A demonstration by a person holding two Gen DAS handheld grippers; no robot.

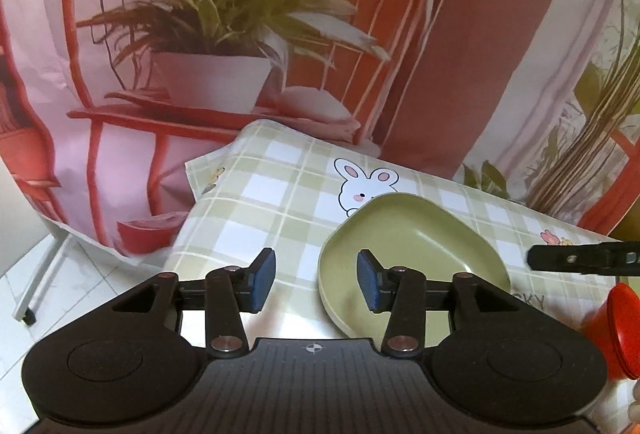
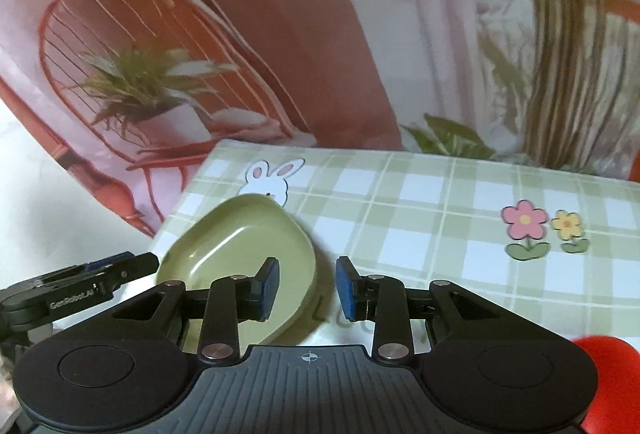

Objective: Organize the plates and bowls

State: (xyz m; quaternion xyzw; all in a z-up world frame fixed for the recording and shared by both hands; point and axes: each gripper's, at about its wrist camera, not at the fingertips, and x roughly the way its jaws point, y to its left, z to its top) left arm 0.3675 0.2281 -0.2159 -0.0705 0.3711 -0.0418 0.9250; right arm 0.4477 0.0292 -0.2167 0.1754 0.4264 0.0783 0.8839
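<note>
A pale green, rounded-square dish [image 1: 420, 234] [image 2: 232, 234] lies on the checked tablecloth near the table's left corner. My left gripper [image 1: 316, 280] is open and straddles the dish's left rim, its right pad [image 1: 370, 282] over the dish's inside and its left pad over the cloth. My right gripper [image 2: 307, 288] is open too and straddles the opposite rim, with its left pad [image 2: 268, 288] over the dish. No pad presses on the rim. Each gripper shows in the other's view: the right gripper [image 1: 560, 258] and the left gripper [image 2: 136, 264], both at the dish's edge.
The green-and-white checked cloth [image 1: 260, 194] [image 2: 440, 218] bears a rabbit and flower prints. A red object [image 1: 624, 330] [image 2: 608, 362] sits at the near right. A printed backdrop of a red chair and potted plant [image 1: 208, 34] hangs behind. The table's left edge drops to tiled floor [image 1: 40, 294].
</note>
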